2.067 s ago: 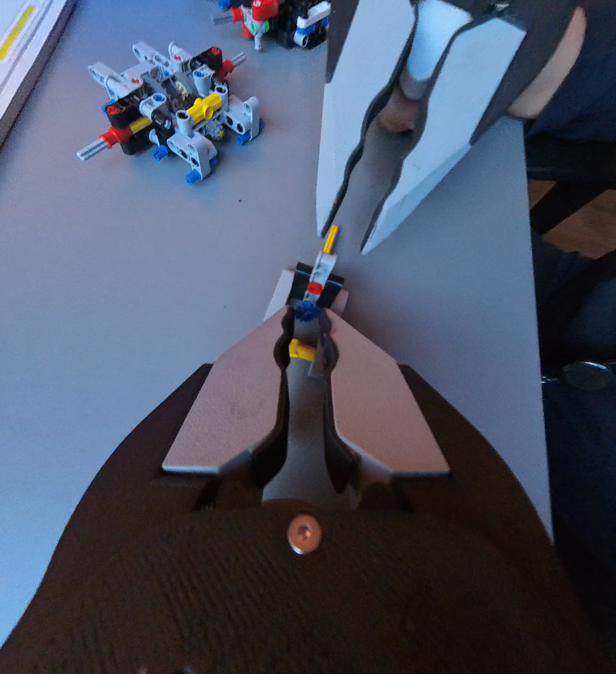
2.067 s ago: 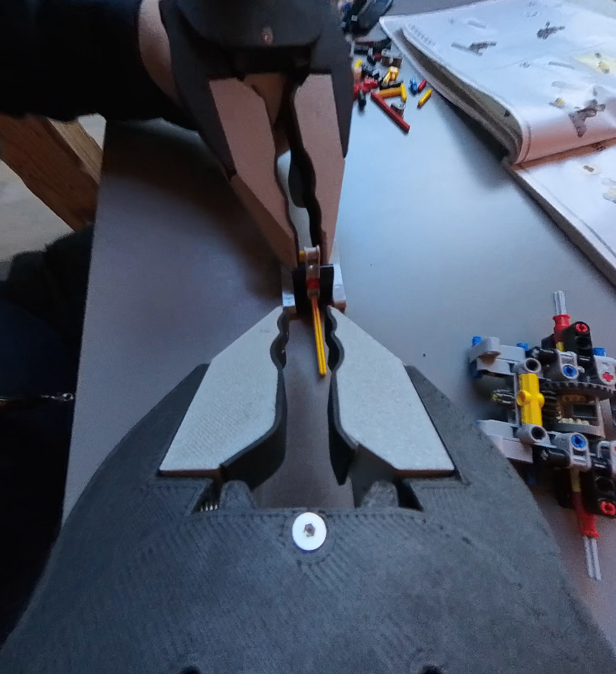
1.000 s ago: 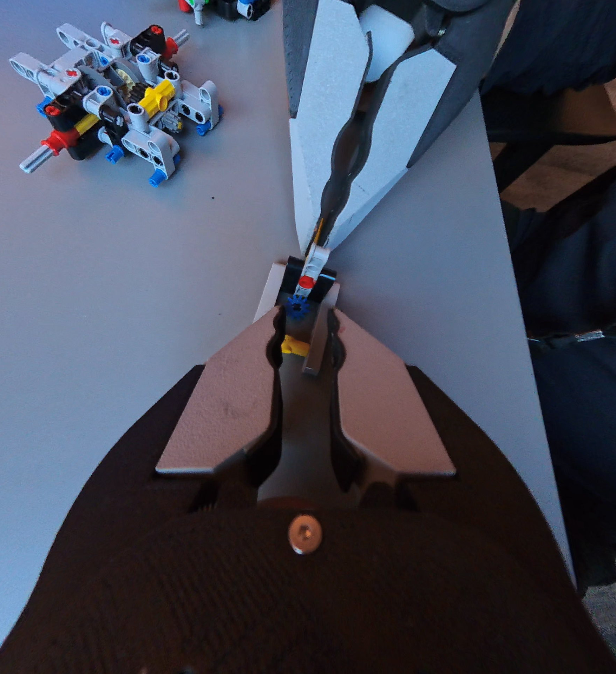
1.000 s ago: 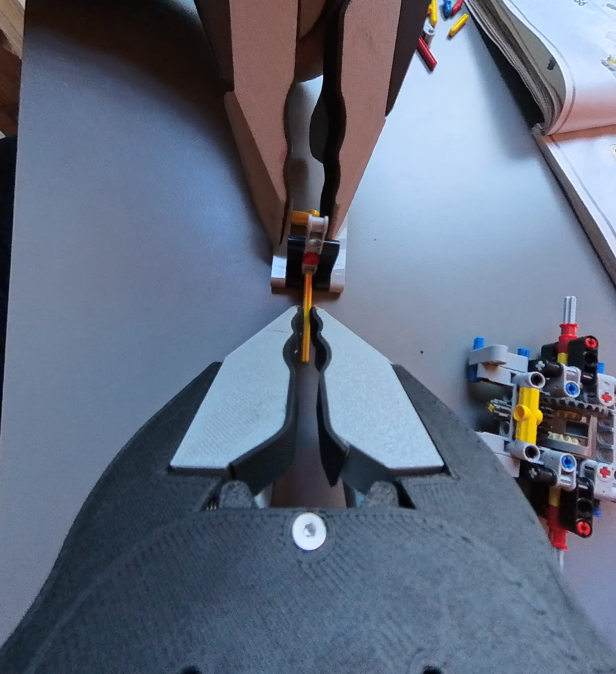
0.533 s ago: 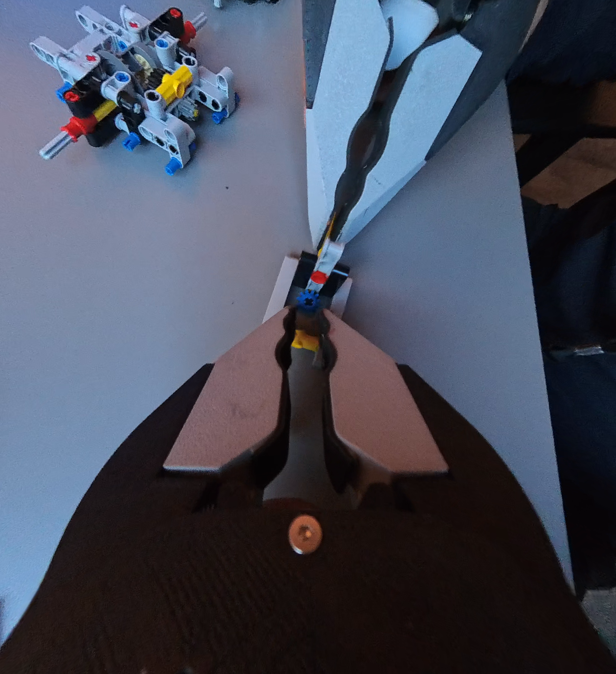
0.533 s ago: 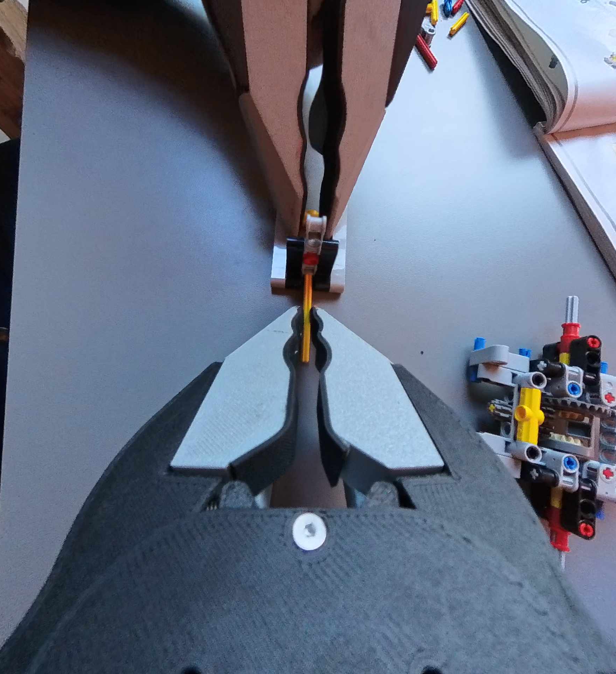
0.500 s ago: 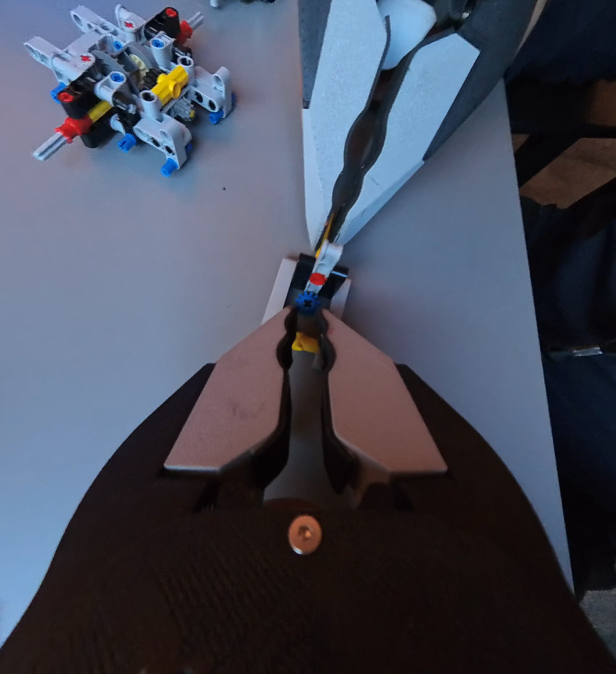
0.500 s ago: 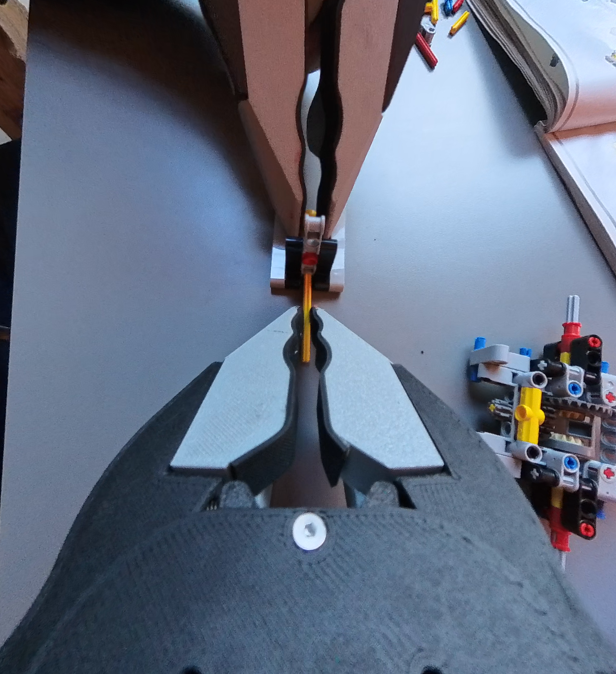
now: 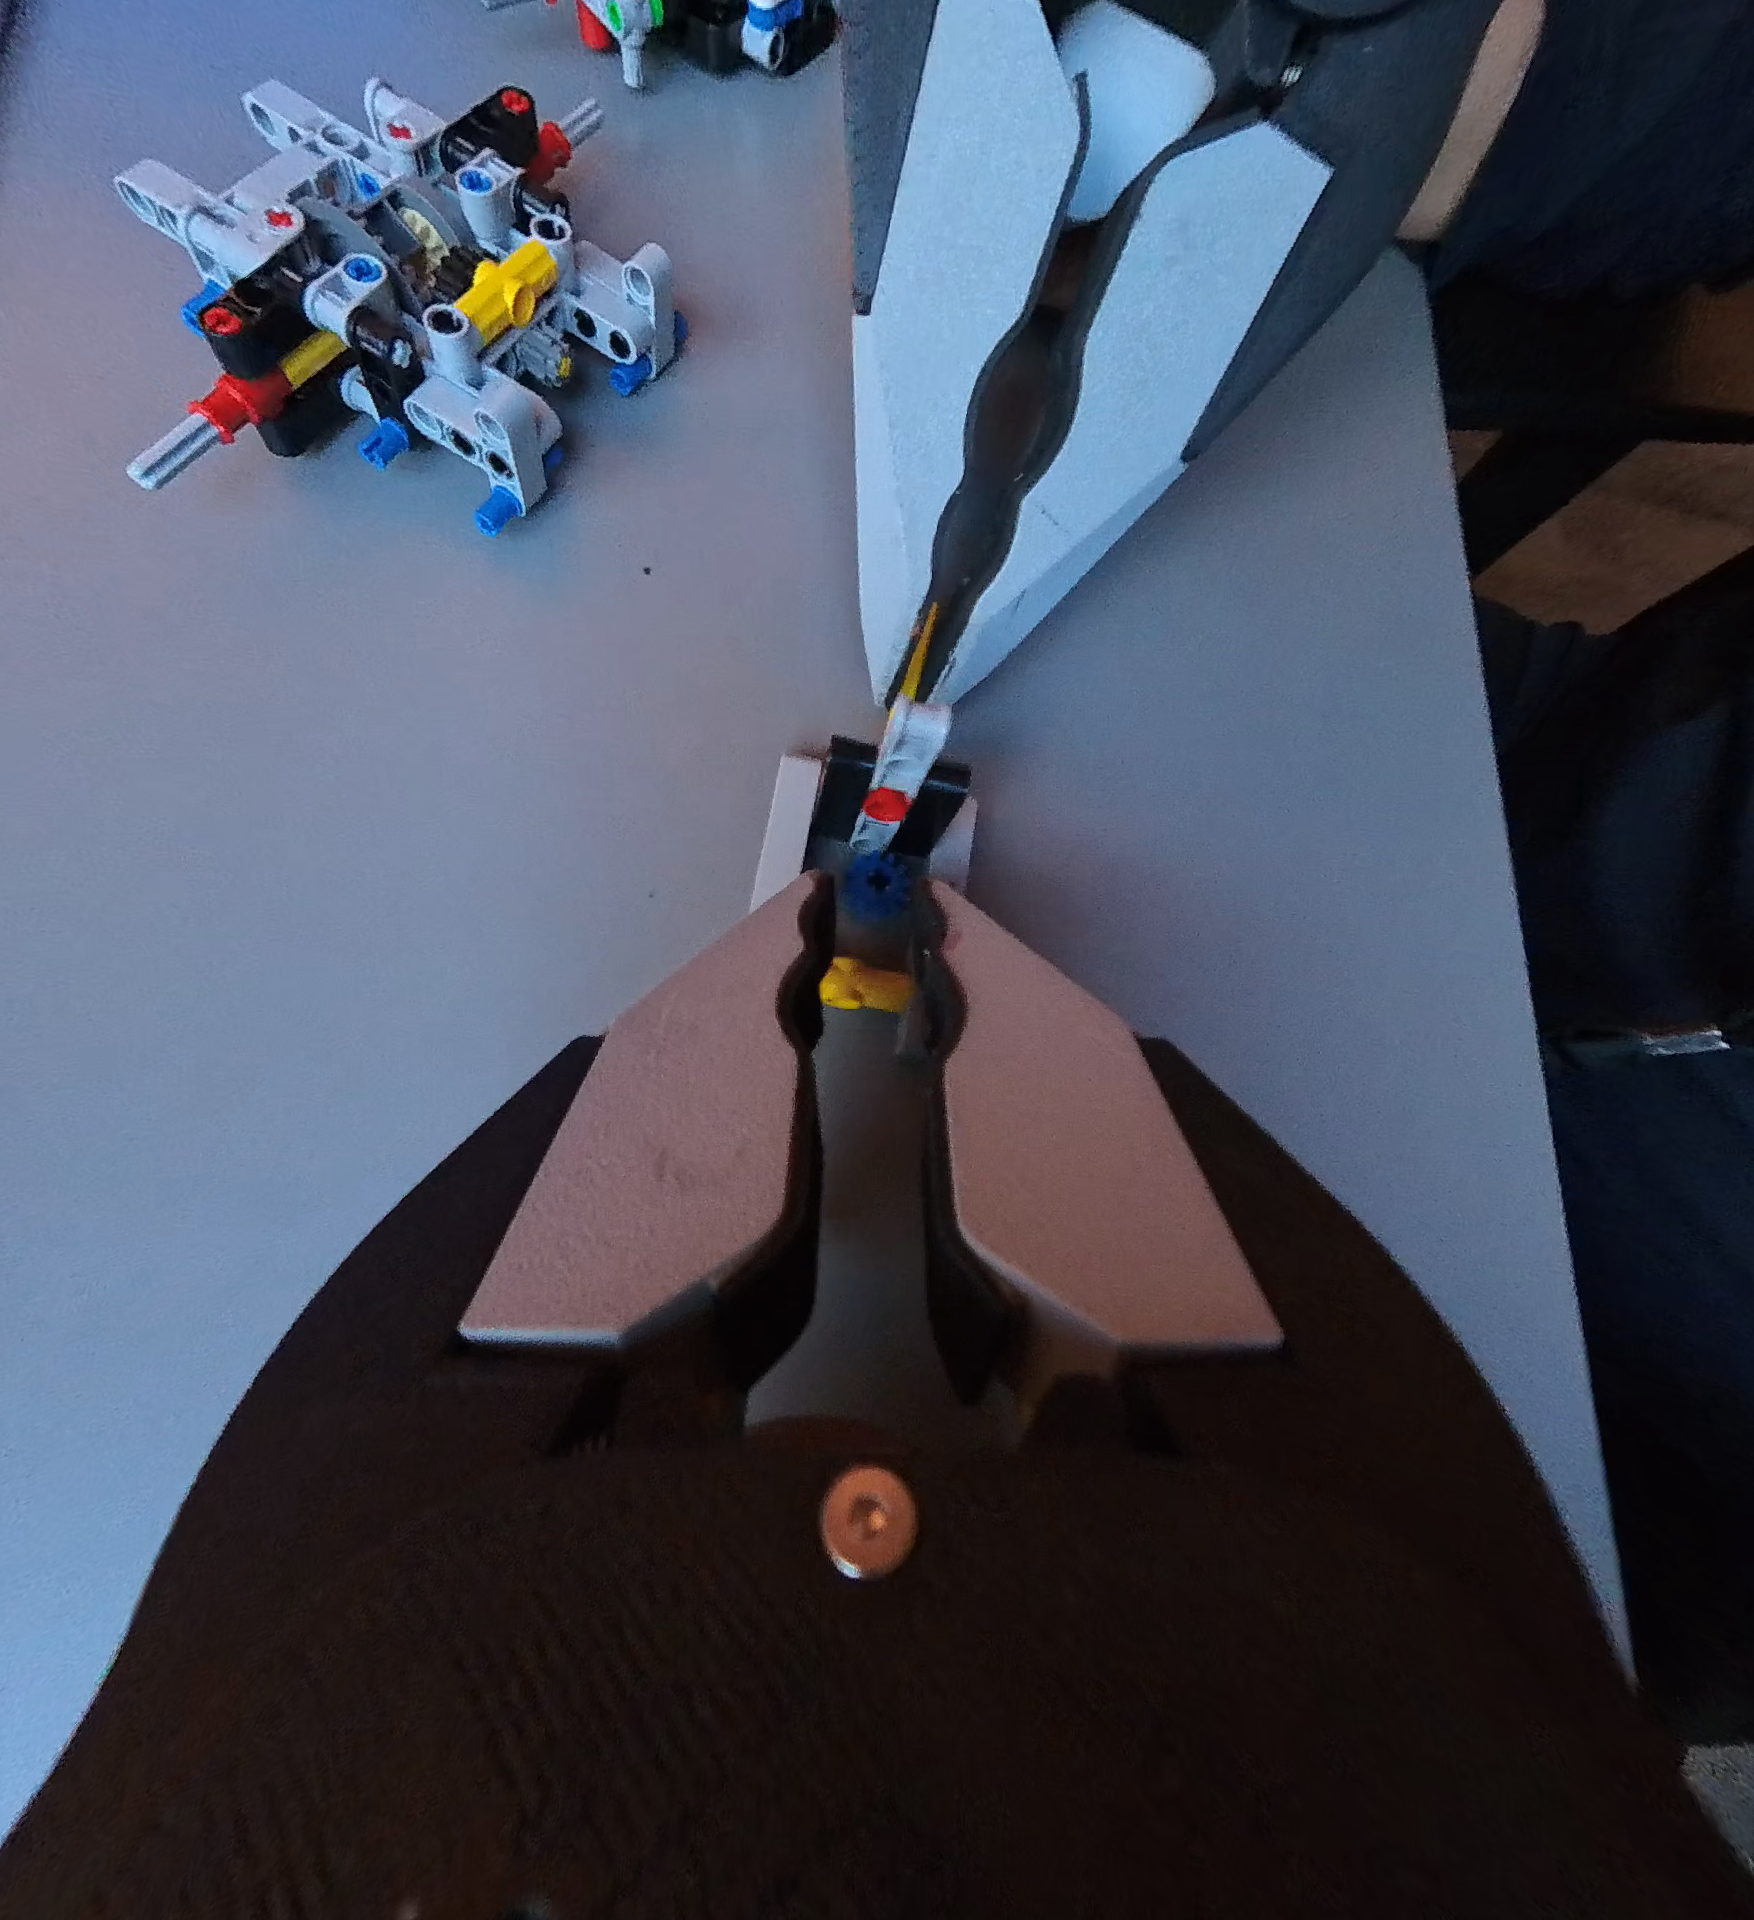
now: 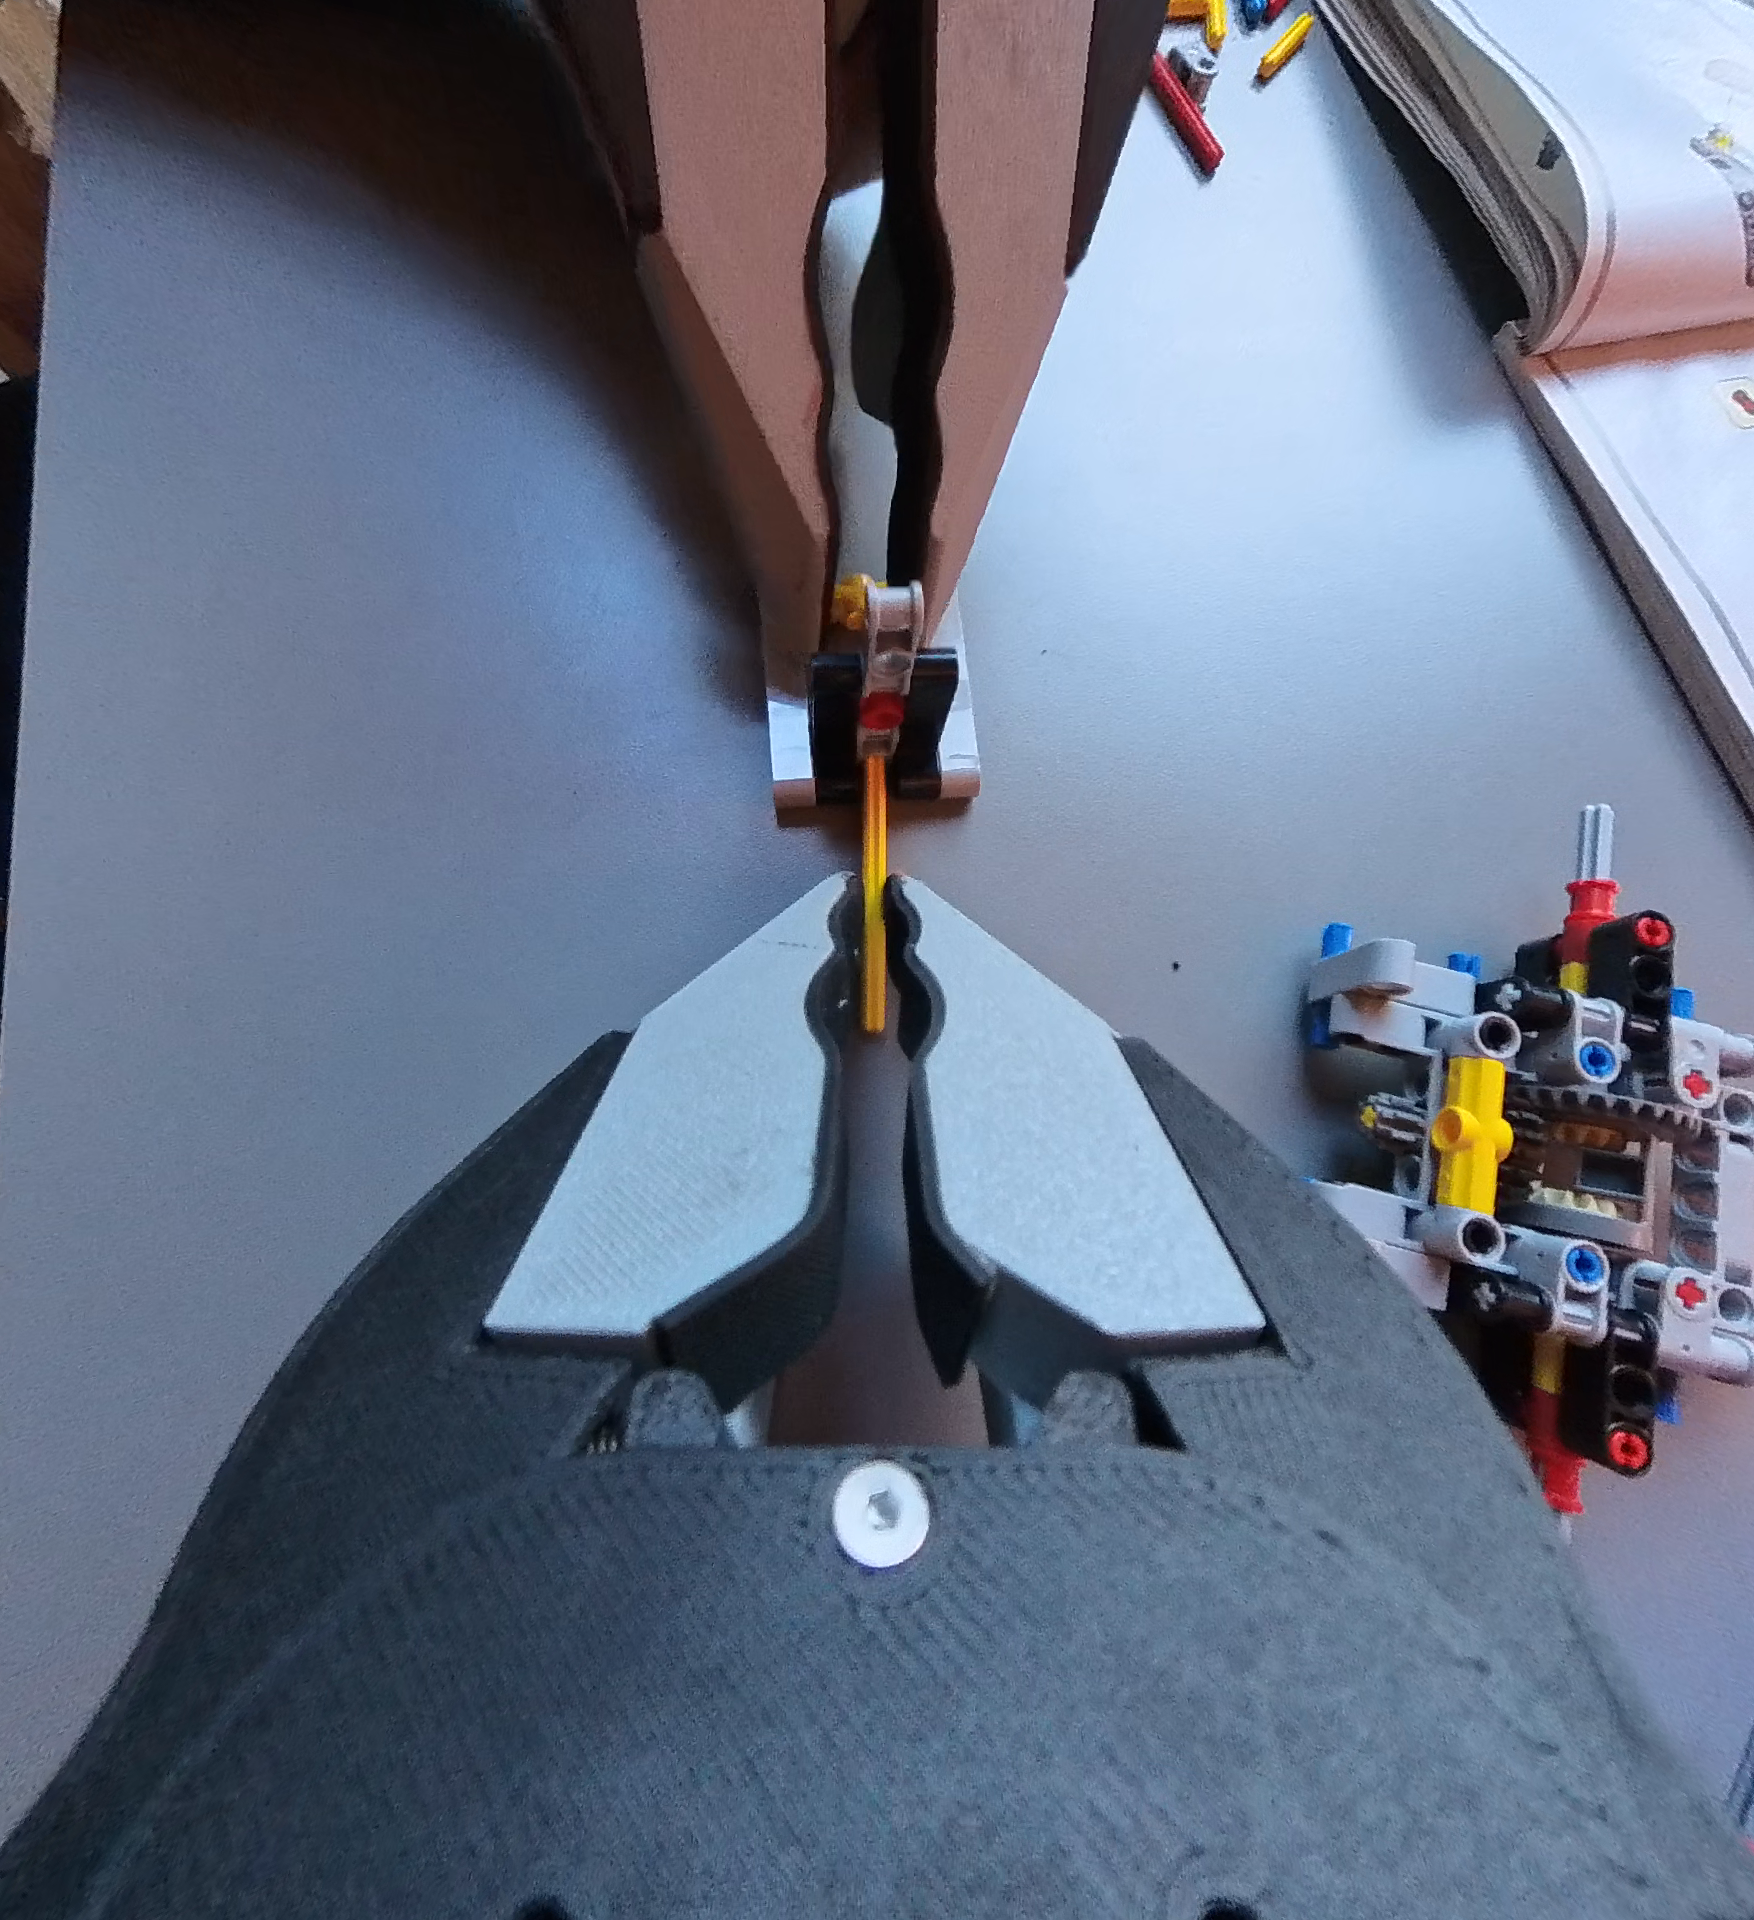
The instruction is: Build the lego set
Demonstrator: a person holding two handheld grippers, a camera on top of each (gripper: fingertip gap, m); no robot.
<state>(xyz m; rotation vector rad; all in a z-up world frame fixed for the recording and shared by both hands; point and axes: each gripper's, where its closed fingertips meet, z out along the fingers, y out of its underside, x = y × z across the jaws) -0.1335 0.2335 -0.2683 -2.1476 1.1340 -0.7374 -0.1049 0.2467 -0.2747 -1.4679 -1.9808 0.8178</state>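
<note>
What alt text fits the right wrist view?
The right gripper is shut on a thin yellow axle running into a small brick assembly on the grey table, the left gripper at its far end.

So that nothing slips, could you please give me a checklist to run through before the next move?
1. Right gripper shut on yellow axle: ok.
2. Axle entering grey connector: ok.
3. Left gripper pads pressing blue gear and yellow piece: cannot tell.
4. White plate flat on table: ok.
5. Larger brick assembly apart from both grippers: ok.
</note>
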